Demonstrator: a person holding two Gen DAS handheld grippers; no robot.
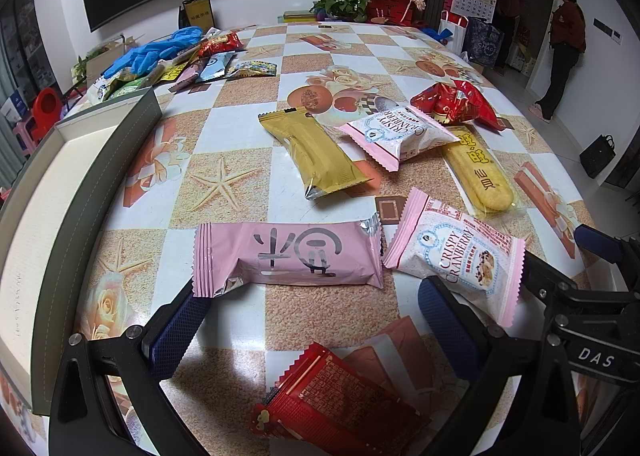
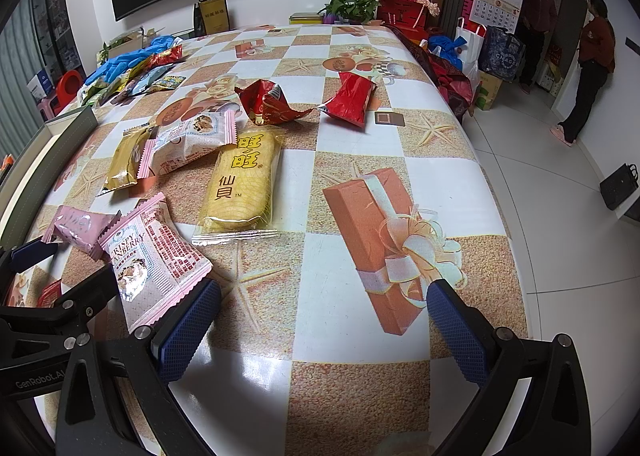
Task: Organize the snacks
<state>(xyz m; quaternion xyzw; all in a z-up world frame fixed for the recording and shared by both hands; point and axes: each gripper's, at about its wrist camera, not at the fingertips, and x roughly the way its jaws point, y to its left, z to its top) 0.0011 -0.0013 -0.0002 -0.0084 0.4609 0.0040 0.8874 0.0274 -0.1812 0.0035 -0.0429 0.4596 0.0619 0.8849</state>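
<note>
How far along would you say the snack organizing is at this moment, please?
Barely begun, it seems. Done: nothing visible; the box shows no snacks in its visible part. In hand: nothing; the left claw is open just short of the pink packet, and the right claw is open over bare tablecloth. Left: the cranberry packet, gold packet, yellow cracker pack and red wrappers.

From my left camera, the box point(image 1: 48, 192) sits left of the snacks; the cranberry packet point(image 1: 460, 260) lies right of the foil bar point(image 1: 288, 254), perhaps just touching.
</note>
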